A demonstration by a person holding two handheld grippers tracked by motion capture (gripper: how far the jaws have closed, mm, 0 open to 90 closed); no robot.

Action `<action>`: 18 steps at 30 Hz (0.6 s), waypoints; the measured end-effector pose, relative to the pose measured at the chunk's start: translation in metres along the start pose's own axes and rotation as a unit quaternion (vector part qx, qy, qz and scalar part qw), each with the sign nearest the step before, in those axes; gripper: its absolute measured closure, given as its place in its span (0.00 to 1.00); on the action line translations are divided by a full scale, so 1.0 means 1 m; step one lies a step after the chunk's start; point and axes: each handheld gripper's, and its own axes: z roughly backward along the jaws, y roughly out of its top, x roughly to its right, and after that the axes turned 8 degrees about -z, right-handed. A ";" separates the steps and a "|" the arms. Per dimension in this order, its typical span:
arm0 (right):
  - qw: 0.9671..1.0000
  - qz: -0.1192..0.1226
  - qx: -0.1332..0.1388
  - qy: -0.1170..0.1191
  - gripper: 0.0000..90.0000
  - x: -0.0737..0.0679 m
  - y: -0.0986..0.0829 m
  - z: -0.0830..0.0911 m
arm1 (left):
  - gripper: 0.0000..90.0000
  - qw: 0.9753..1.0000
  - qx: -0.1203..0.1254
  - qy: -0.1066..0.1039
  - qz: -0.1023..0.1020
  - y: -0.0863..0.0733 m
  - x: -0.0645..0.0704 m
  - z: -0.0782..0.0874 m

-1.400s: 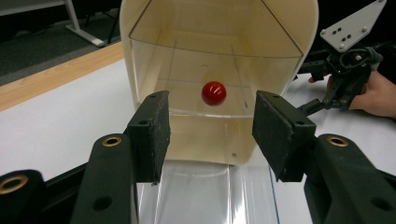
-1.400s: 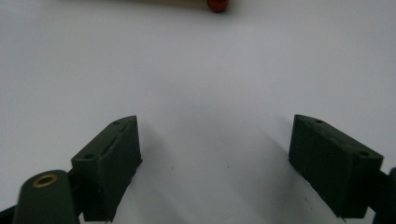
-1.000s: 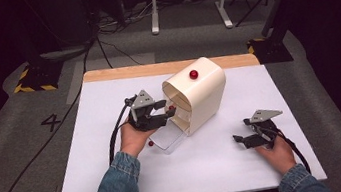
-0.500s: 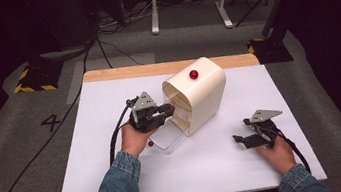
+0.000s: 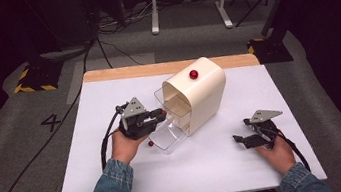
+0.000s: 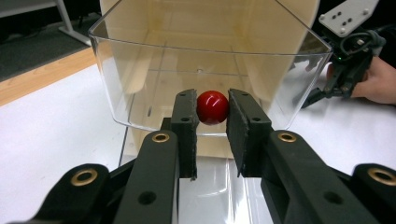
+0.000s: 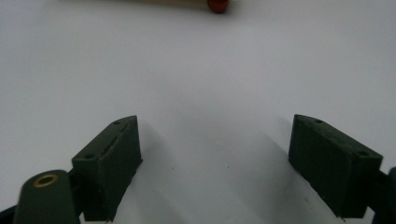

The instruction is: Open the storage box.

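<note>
Red and glossy, the small ball [image 6: 212,107] sits pinched between the 2 black pads of the left gripper [image 6: 212,109], a white highlight showing on its upper curve. It is round and smooth, with no marking visible, and both pads press on its sides. The jaws hold it at the front rim of the clear plastic drawer [image 6: 116,70], just over the transparent wall; whether it is touching the rim cannot be told.

From the high view, the left gripper [image 5: 160,114] reaches in from the left toward the cream cabinet [image 5: 204,96], a rounded box with an arched top standing near the middle of the white table [image 5: 120,184]. The clear drawer [image 5: 172,137] juts out of the cabinet's lower front, toward the person, with another clear drawer [image 5: 163,96] open above it. A second red ball [image 5: 194,74] rests on top of the cabinet, and a third red ball [image 5: 150,143] lies on the table just beside the lower drawer's left wall, under the left hand [image 5: 124,148].

The right gripper [image 5: 238,140] rests on the table well apart from the cabinet, to its right, held by the right hand [image 5: 277,151]. In the right gripper view its jaws stand wide with nothing between them but bare white tabletop [image 7: 210,93]; a small red ball [image 7: 217,4] shows at the top edge of that view, far from the jaws. The right gripper [image 6: 314,99] also appears at the upper right of the left gripper view, past the drawer.
</note>
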 end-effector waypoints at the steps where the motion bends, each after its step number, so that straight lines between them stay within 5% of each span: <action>1: 1.000 0.000 0.000 0.000 0.19 0.000 0.000 0.000 | 0.82 1.000 0.000 0.002 -0.001 -0.001 0.000 0.003; 18: 1.000 -0.006 -0.003 0.006 0.19 0.002 0.000 -0.001 | 0.82 1.000 -0.002 0.018 -0.004 -0.016 0.007 0.029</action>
